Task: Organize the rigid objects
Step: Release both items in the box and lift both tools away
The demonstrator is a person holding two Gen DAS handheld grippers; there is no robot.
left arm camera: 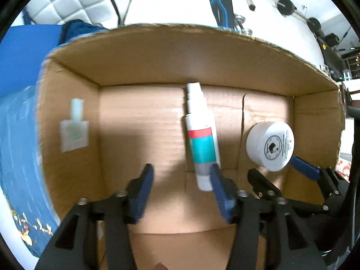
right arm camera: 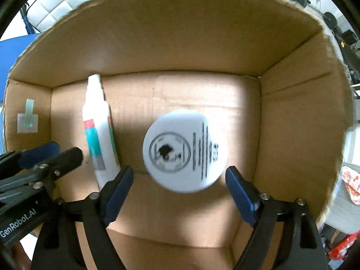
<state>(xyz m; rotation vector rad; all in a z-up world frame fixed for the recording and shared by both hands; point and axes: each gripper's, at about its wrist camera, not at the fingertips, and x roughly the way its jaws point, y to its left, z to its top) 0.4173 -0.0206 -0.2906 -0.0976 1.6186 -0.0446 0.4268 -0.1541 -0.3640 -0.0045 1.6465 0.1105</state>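
Cardboard box (right arm camera: 180, 45) fills both views. White jar (right arm camera: 184, 150) sits btwn right gripper (right arm camera: 180, 180) jaws, spread, not touching; tube (left arm camera: 200, 135) lies left of it. Left gripper (left arm camera: 182, 173) released. Risk: jar tips/rolls w/ off-center squeeze.

white jar (right arm camera: 184, 150) label print blurred unreadable, tube (left arm camera: 201, 132) bottom end hidden behind left gripper (left arm camera: 181, 175) finger

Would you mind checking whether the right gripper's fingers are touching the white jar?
Apart. In the right wrist view, cardboard shows between the white jar and each of the right gripper fingers.
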